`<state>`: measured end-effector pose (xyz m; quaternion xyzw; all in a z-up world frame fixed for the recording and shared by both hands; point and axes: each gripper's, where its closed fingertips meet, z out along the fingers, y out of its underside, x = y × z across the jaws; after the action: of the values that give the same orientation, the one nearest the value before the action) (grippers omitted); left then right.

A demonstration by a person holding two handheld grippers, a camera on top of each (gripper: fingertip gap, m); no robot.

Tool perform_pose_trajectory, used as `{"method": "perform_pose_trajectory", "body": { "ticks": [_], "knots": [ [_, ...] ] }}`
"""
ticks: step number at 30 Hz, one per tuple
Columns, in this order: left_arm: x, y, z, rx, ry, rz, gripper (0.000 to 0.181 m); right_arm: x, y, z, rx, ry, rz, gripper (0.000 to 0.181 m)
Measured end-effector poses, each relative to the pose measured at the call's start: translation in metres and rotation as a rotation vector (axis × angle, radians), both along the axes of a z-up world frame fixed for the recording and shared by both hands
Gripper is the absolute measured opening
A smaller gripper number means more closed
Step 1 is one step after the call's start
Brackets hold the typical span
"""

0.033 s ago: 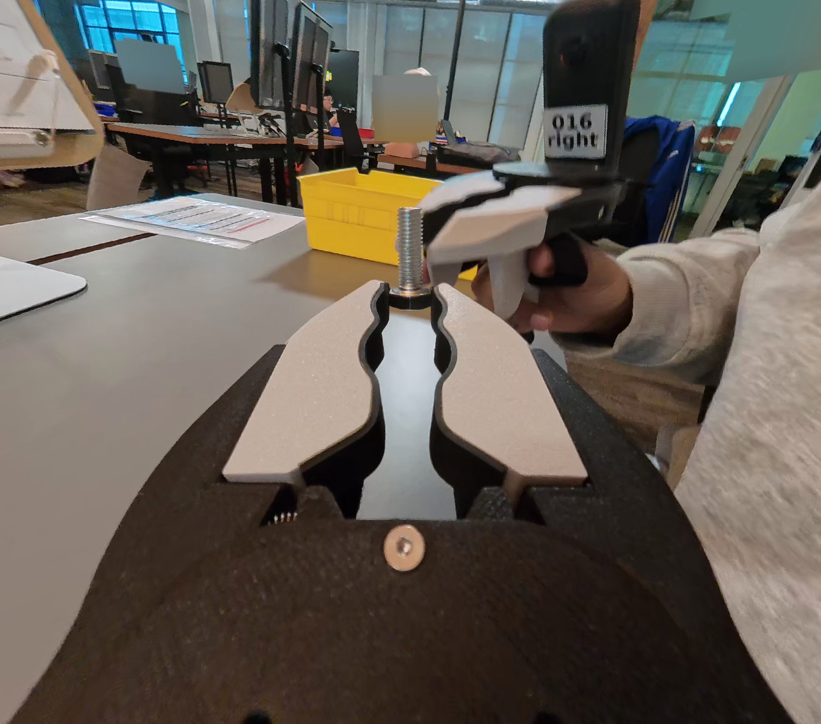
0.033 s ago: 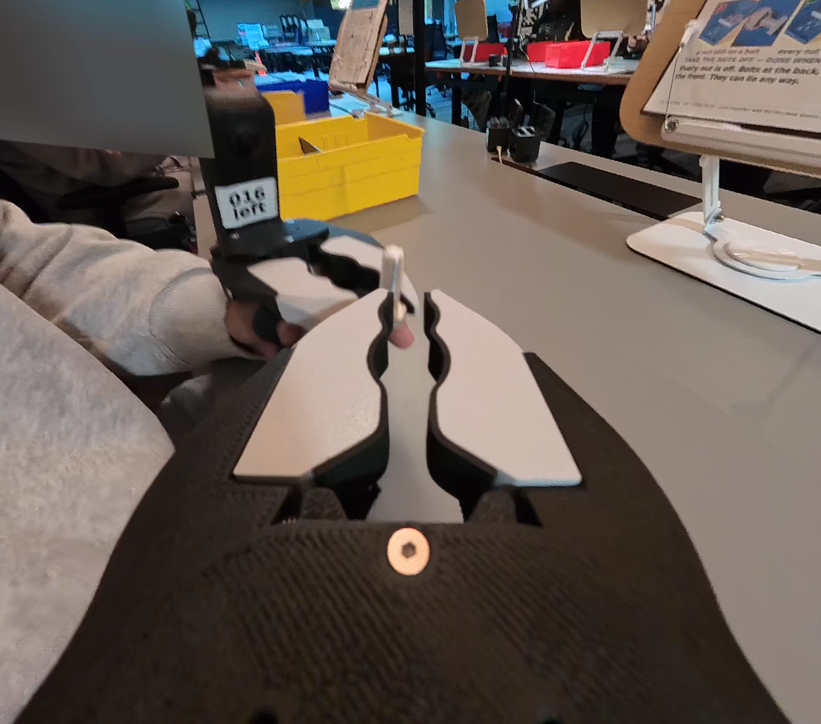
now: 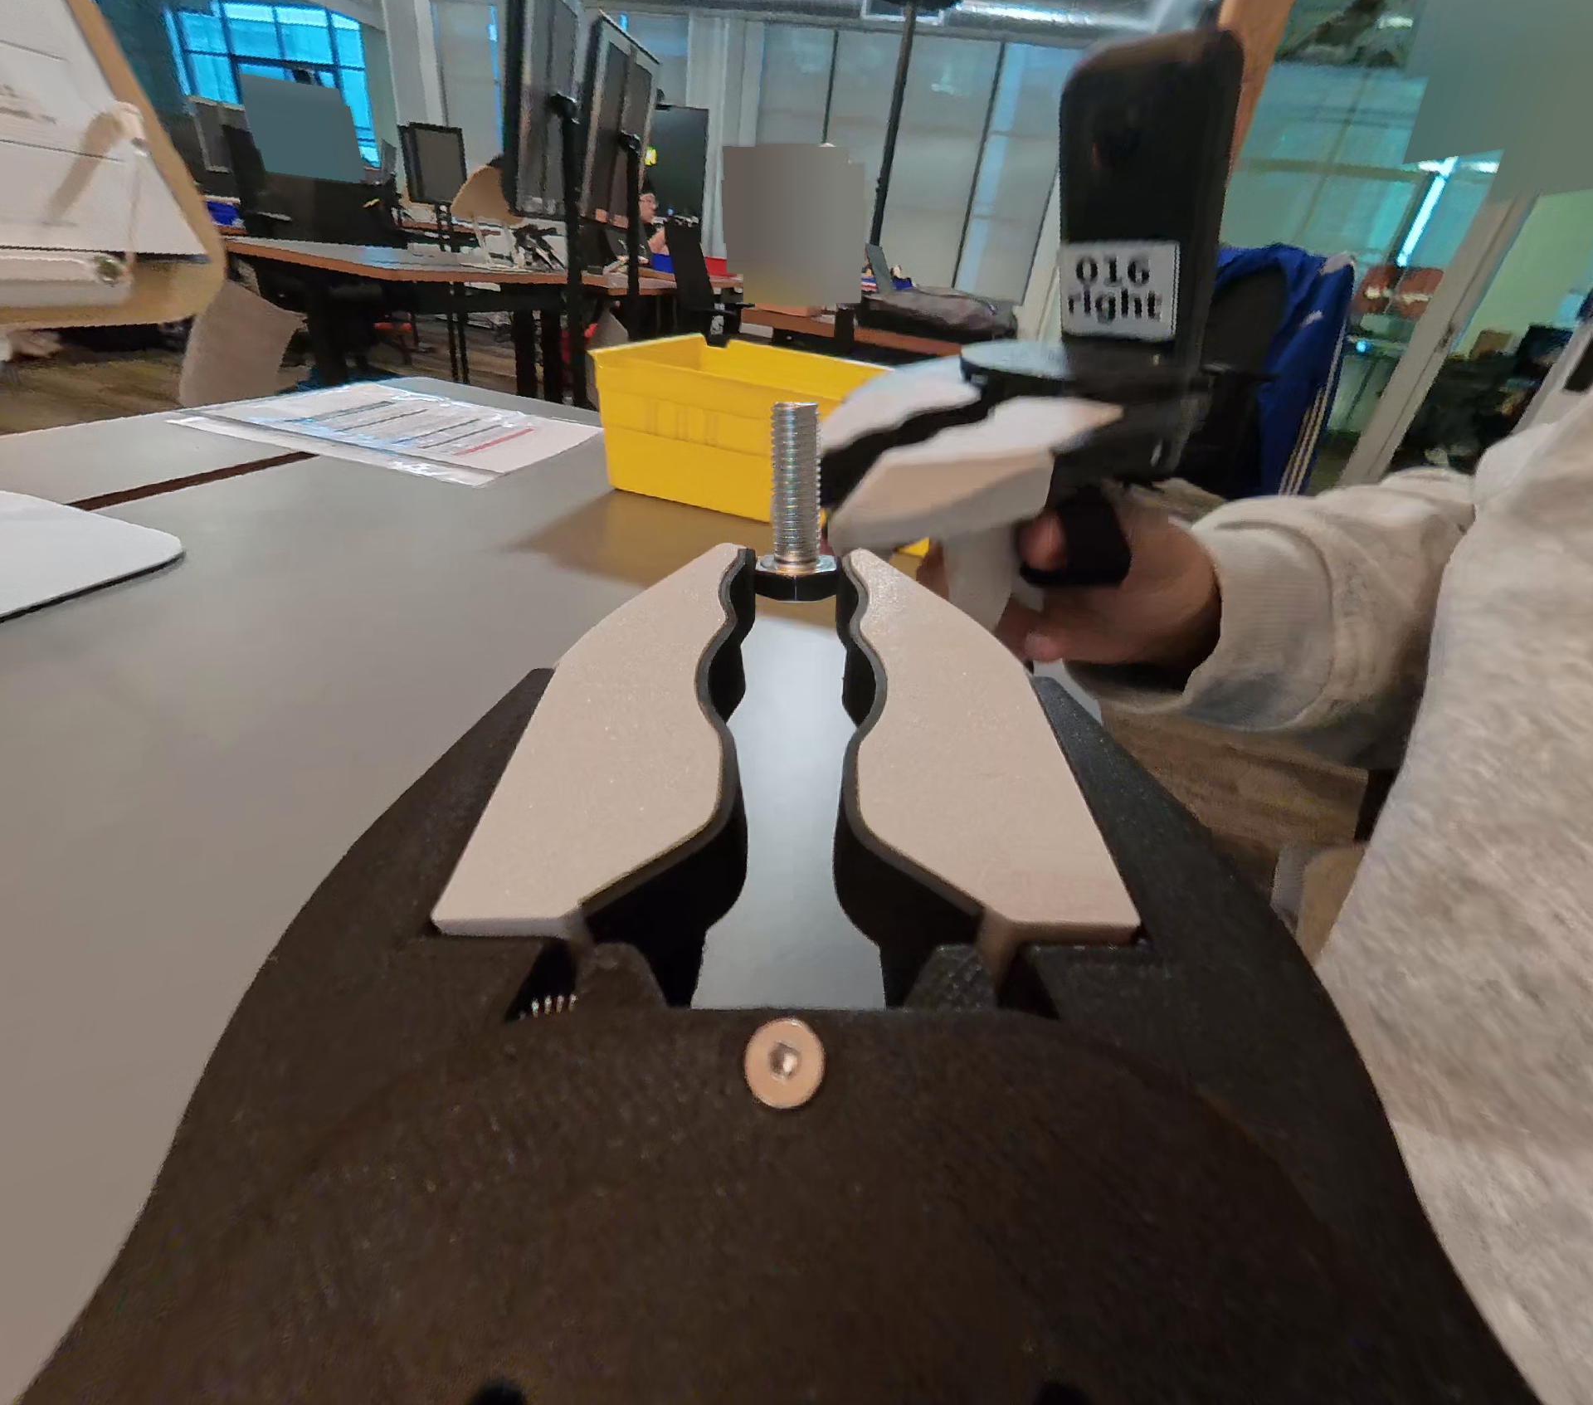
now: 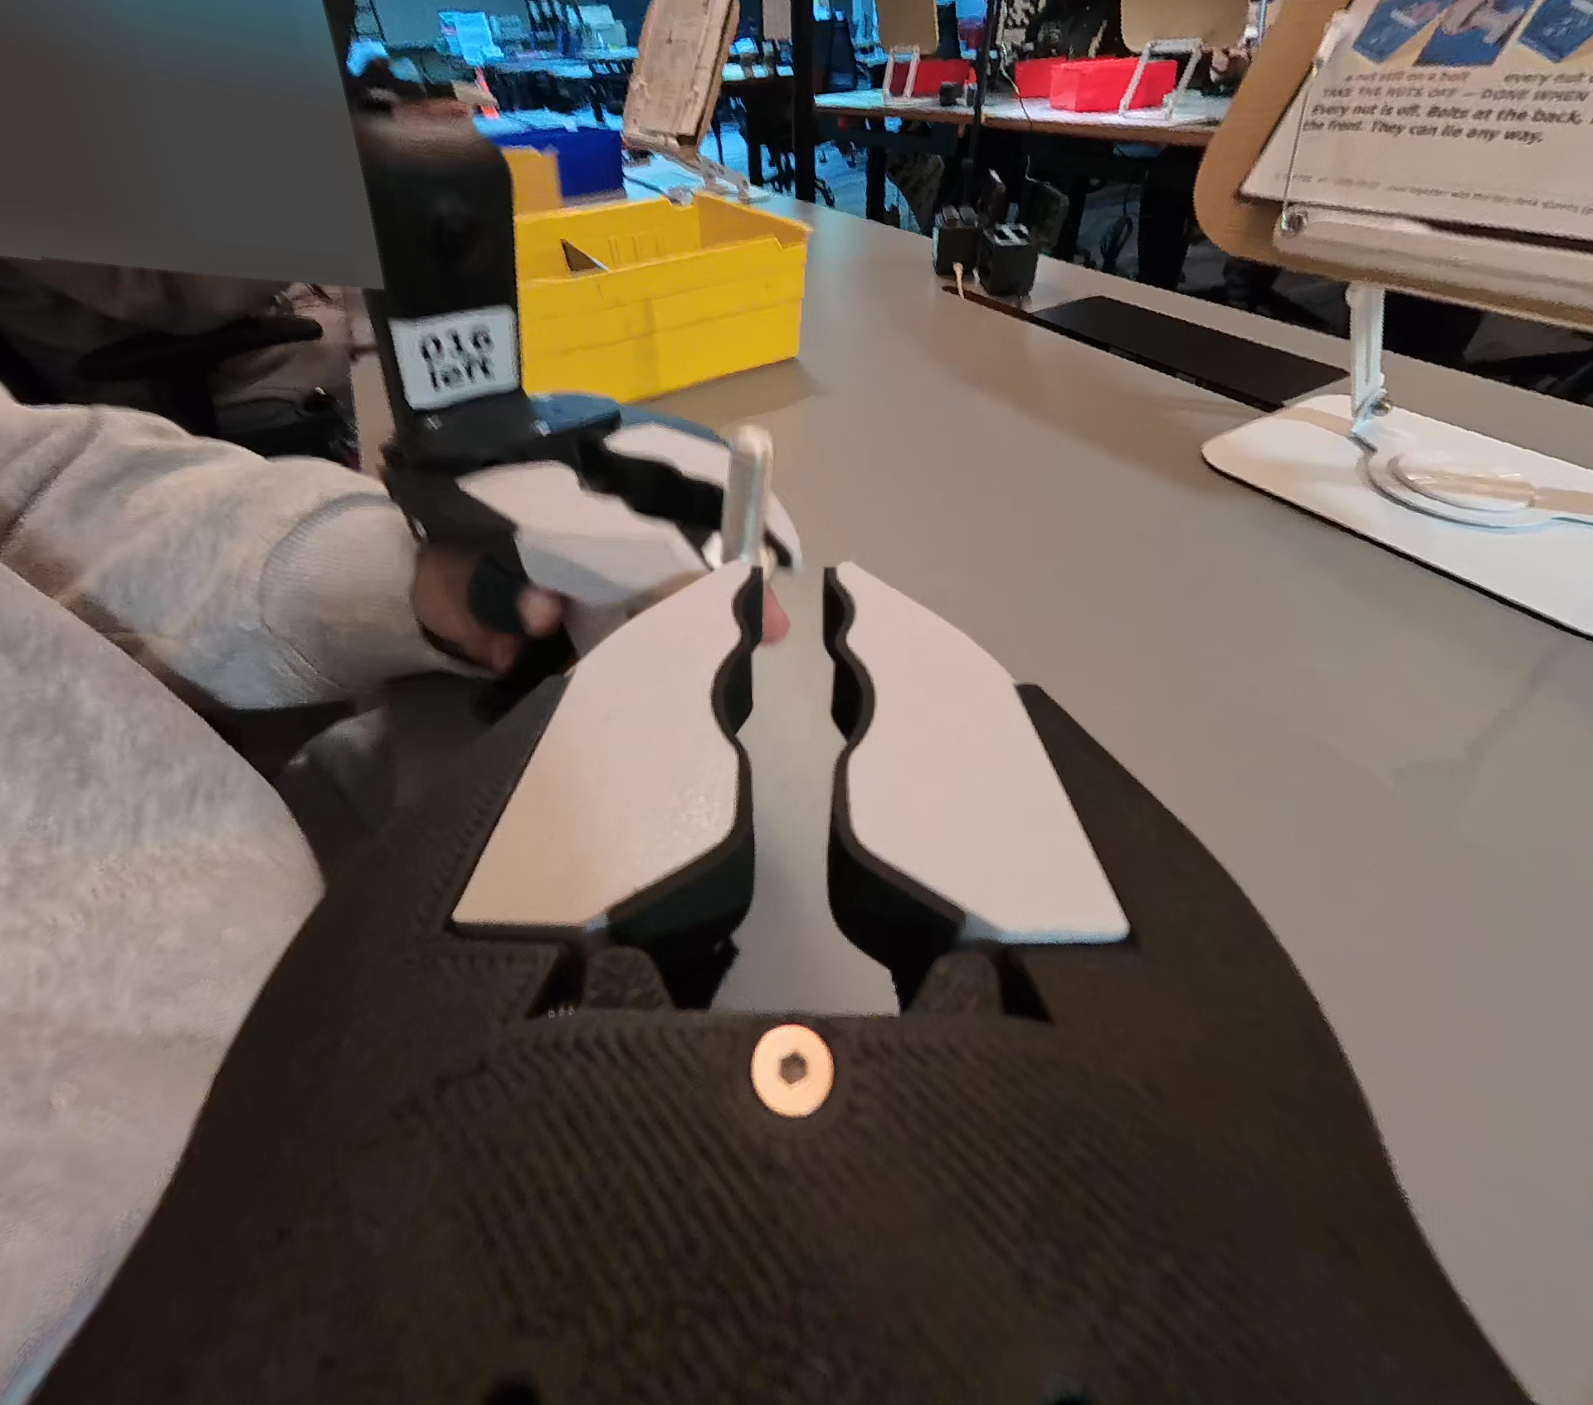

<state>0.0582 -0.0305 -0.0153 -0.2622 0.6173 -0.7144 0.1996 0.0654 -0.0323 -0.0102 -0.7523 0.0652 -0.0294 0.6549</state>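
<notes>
A silver threaded bolt (image 3: 795, 480) stands upright with its dark hex base pinched between the tips of my left gripper (image 3: 793, 575), which is shut on it just above the grey table (image 3: 259, 674). My right gripper (image 4: 789, 575) has its jaws a narrow gap apart with nothing between them. In the left wrist view the right gripper (image 3: 849, 471) sits close beside the bolt's shank on the right, level with its threads. In the right wrist view the bolt (image 4: 746, 493) is blurred, just ahead and left of my fingertips, held by the left gripper (image 4: 690, 493). A hand in a grey sleeve holds each gripper.
A yellow bin (image 3: 690, 415) stands behind the bolt at the table's edge; it also shows in the right wrist view (image 4: 664, 303). A document stand with a white base (image 4: 1379, 493) is at the right. A laminated sheet (image 3: 388, 419) lies on the table. The grippers are tip to tip, or close to it.
</notes>
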Motion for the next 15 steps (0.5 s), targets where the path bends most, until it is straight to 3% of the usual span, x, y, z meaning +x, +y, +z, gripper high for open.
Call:
{"method": "perform_pose_trajectory", "body": {
  "ticks": [4,8,11,15],
  "knots": [
    [0.006,0.021,0.013,-0.012,-0.034,0.069,0.020,0.020,0.000,-0.017,-0.063,-0.018,-0.049,0.015],
    [0.009,0.040,0.018,0.025,-0.094,0.118,0.020,0.053,0.015,0.018,-0.012,-0.006,-0.085,0.017],
    [0.009,0.042,0.018,-0.003,-0.069,0.105,0.020,0.068,0.053,0.051,-0.089,0.041,0.050,0.022],
    [0.004,0.028,0.009,0.051,-0.080,0.054,0.020,0.047,0.132,0.088,-0.218,-0.003,0.354,0.027]
  ]
}}
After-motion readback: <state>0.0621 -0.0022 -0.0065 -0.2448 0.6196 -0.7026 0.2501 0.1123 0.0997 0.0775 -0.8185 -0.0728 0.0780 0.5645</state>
